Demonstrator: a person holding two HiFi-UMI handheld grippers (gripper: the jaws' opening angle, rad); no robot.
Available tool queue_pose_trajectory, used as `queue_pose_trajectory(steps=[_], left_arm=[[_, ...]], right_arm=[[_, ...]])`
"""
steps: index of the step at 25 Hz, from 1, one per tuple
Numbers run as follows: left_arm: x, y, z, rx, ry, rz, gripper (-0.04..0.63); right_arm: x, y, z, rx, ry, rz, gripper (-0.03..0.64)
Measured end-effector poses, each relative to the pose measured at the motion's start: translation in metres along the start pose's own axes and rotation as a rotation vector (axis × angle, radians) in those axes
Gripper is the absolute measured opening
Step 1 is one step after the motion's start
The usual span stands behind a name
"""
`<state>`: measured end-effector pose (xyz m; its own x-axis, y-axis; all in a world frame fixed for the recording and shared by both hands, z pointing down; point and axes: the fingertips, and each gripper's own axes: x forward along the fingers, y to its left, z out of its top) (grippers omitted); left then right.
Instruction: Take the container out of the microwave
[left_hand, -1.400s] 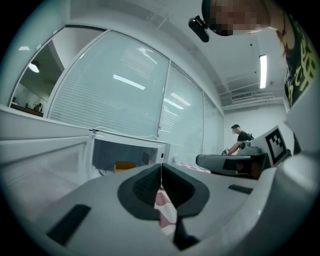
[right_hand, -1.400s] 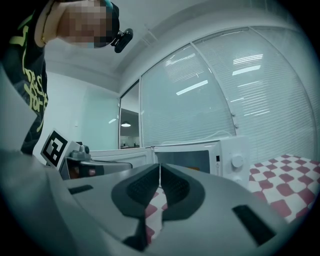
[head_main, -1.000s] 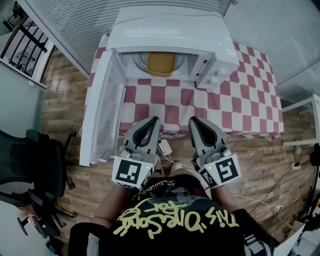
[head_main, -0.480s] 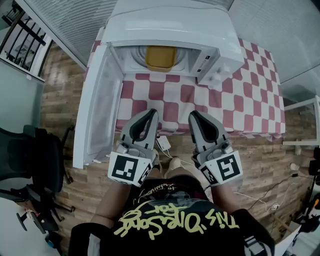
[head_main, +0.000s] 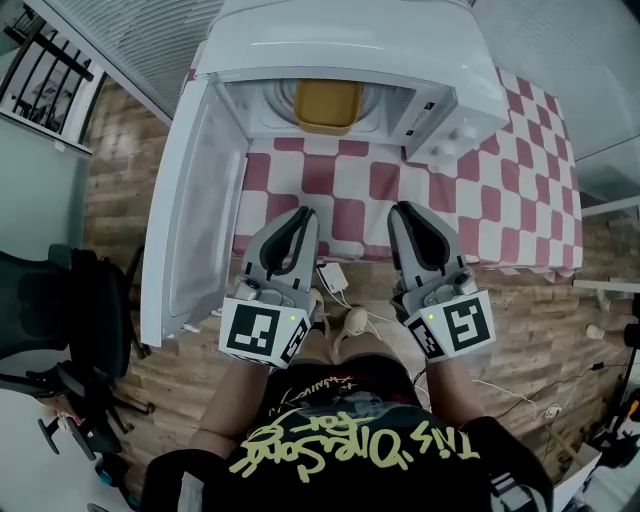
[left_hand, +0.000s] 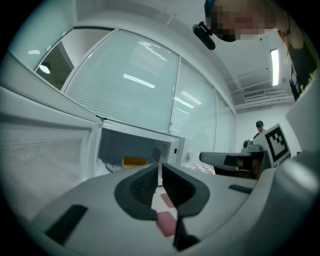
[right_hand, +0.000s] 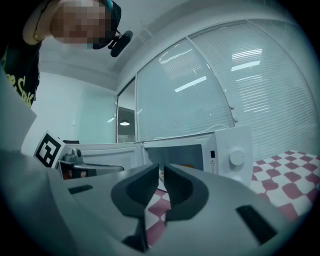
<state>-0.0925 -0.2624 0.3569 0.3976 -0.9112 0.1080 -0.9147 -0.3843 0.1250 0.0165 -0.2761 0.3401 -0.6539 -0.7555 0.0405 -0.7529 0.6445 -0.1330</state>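
The yellow container (head_main: 323, 105) sits inside the microwave (head_main: 340, 40), close to the front of the cavity, and nothing touches it. The door (head_main: 190, 200) hangs wide open to the left, so the mouth faces me with nothing across it.

My left claw (head_main: 298, 215) and my right claw (head_main: 410, 210) are both pressed together with nothing between the jaws. I hold them side by side and about level over the near edge of the checked tablecloth (head_main: 500, 200), well short of the container. They point at the opening, I judge, because the reach in is the next step. They will have to spread before they can take the container's sides.

Bare cloth lies between me and the cavity. The door edge hems my left side and the control panel (head_main: 440, 120) my right. The roof is low, so the container should come straight out and level.
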Motion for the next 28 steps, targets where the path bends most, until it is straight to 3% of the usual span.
queue_pose_trajectory(steps=[7, 10, 28], left_arm=[[0.014, 0.007, -0.005, -0.001, 0.013, 0.010, 0.087], [0.019, 0.012, -0.007, -0.002, 0.015, 0.024, 0.105], [0.053, 0.043, -0.022, 0.026, 0.047, 0.060, 0.191]], right_arm=[[0.013, -0.007, -0.010, -0.010, 0.017, -0.010, 0.020], [0.019, -0.008, -0.015, -0.009, 0.030, -0.002, 0.078], [0.068, -0.034, -0.037, -0.075, 0.091, -0.003, 0.190]])
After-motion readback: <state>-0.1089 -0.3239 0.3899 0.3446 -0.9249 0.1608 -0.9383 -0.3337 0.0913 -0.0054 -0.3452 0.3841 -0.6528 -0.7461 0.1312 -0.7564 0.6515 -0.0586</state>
